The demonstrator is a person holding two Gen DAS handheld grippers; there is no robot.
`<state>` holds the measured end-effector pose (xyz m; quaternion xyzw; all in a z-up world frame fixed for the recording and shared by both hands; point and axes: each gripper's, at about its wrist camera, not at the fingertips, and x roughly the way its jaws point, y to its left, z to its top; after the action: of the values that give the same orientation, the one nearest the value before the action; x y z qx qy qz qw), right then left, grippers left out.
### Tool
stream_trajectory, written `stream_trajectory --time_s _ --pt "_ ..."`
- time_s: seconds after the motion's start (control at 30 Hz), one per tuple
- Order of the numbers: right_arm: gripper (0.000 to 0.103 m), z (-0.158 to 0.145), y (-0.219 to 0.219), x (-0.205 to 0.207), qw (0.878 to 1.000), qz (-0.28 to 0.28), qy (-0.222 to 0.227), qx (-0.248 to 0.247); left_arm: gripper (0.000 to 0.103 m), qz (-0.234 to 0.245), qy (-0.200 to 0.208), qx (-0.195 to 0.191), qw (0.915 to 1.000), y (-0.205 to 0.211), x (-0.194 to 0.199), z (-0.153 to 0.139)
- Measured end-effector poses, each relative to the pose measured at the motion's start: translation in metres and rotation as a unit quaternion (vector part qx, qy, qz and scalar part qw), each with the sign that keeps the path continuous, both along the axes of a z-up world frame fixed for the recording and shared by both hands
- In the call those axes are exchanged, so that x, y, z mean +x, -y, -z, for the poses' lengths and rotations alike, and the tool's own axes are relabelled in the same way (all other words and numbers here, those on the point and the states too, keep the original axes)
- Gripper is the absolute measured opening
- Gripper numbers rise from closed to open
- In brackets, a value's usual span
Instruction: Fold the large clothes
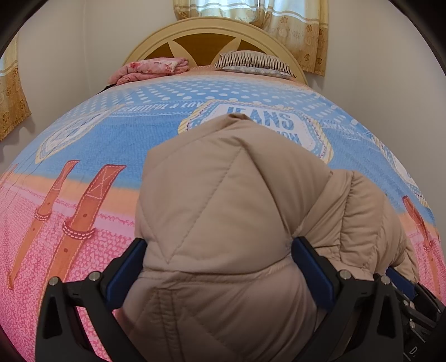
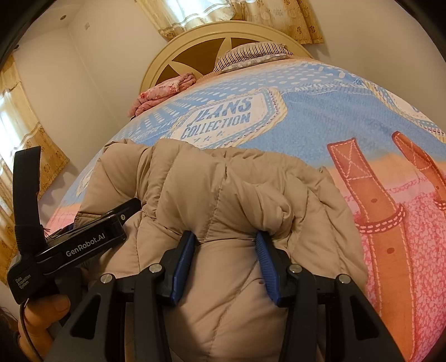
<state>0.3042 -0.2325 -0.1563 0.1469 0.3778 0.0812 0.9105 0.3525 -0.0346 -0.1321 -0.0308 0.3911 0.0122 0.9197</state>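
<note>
A beige quilted puffer jacket (image 1: 223, 200) lies bunched on the bed, also in the right wrist view (image 2: 223, 189). My left gripper (image 1: 218, 267) is shut on a thick fold of the jacket, its blue pads (image 1: 312, 267) pressed into both sides. My right gripper (image 2: 224, 261) is shut on another fold of the jacket, blue pads (image 2: 264, 264) squeezing the padding. The left gripper's black body (image 2: 69, 245) shows at the left of the right wrist view, close beside the right one. The jacket's lower part is hidden below both views.
The bed has a blue and pink printed cover (image 1: 83, 156). A folded pink floral blanket (image 1: 150, 68) and a striped pillow (image 1: 253, 62) lie by the cream headboard (image 1: 211, 30). Walls and yellow curtains (image 1: 295, 25) surround the bed.
</note>
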Motion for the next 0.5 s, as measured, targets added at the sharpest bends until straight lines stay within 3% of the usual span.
stream_trajectory --time_s 0.5 --pt "0.047 0.0025 -0.0025 0.0045 1.000 0.000 -0.008 -0.004 0.103 -0.001 -0.002 0.007 1.0000 -0.0008 0.0026 0.0041"
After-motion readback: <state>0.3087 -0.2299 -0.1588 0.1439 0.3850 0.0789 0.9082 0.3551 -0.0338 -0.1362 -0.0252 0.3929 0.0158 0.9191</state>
